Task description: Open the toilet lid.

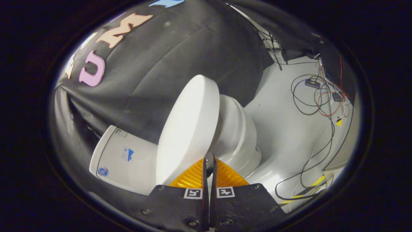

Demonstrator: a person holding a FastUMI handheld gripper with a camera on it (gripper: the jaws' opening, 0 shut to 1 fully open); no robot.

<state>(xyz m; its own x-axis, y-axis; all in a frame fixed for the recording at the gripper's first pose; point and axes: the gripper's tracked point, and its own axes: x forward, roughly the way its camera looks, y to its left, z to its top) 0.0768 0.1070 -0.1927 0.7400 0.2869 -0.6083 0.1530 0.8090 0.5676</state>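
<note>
In the gripper view the gripper (209,162) has its two fingers drawn almost together, only a thin slit between them, pinching the rim of the toilet lid (188,129), which stands raised well clear of the bowl (239,135) and tips toward the tank (124,158). My judgement is that the lid is most of the way open but not yet resting back. The hold is on a thin, smooth edge, so the rim could slide out of the pinch and the lid drop shut on the bowl; pushing hard could bang it against the tank. Loose cables (317,100) lie on the pale floor (283,129) well beyond the bowl, nothing between lid and tank
</note>
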